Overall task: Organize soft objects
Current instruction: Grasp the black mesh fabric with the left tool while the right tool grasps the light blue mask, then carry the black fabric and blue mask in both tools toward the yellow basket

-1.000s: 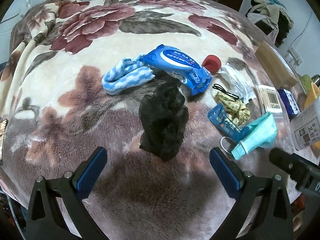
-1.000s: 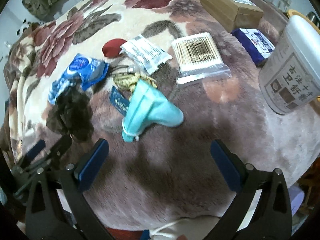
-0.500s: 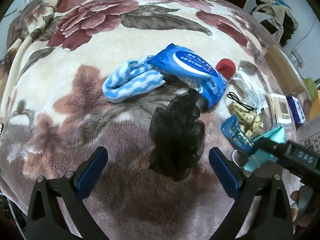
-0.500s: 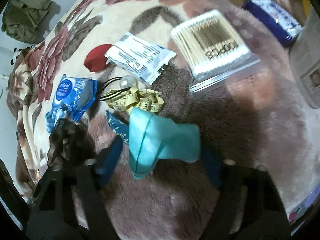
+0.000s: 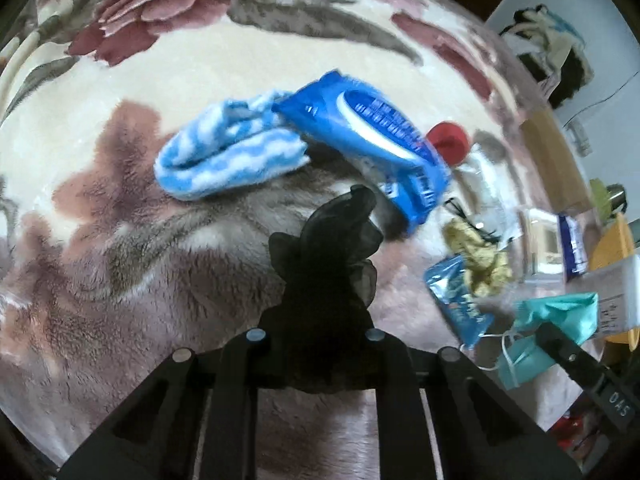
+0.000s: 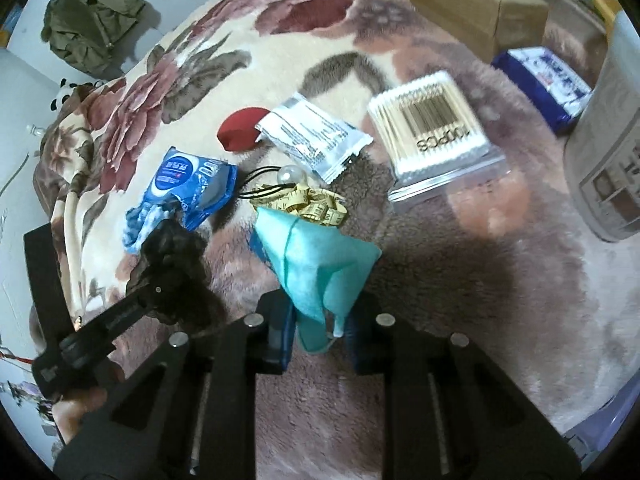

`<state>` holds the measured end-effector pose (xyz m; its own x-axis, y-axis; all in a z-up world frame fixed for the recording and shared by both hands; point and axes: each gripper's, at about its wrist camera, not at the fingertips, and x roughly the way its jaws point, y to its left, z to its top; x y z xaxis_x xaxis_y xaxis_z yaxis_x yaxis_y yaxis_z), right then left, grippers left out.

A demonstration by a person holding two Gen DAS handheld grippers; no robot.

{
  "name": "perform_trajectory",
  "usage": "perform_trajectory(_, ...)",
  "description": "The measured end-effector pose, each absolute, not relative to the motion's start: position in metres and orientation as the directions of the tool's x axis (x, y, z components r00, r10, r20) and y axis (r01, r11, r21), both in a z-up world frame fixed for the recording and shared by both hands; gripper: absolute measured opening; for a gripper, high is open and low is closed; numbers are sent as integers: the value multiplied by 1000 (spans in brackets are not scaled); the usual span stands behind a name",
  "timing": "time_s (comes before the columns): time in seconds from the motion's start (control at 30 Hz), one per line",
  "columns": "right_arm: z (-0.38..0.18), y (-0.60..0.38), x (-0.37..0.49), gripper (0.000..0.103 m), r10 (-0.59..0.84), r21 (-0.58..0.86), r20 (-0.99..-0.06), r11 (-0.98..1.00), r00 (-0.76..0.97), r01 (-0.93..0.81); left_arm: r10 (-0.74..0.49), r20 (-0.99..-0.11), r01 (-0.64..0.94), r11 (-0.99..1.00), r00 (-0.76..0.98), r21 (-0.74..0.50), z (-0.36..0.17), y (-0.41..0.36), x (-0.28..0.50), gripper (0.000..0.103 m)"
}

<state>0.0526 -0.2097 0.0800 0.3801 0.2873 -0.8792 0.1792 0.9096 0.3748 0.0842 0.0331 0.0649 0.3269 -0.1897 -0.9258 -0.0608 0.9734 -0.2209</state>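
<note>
My left hand-held gripper (image 5: 316,336) is clamped on black mesh fabric (image 5: 324,264), mid-bed. My right hand-held gripper (image 6: 318,328) pinches teal mask (image 6: 316,268), nr bed's right edge, beside tape measure (image 6: 308,202).

Both wrist views close, angled down, sharing blurry blanket (image 5: 120,184) clutter

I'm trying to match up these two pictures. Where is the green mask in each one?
Left wrist view: the mask is at the lower right edge, with the right gripper clamped on it.
Right wrist view: the mask is in the centre, sticking up from the right gripper.
Shared landmark: the yellow tape measure lies just beyond the mask in both.
</note>
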Motion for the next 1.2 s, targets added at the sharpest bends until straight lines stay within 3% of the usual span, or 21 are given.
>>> perform_trajectory(1.2, 117, -205, 12, 21, 297, 368, -858, 925, 419, 96, -163, -904, 10, 985, 394, -173, 123, 3, 22, 13)
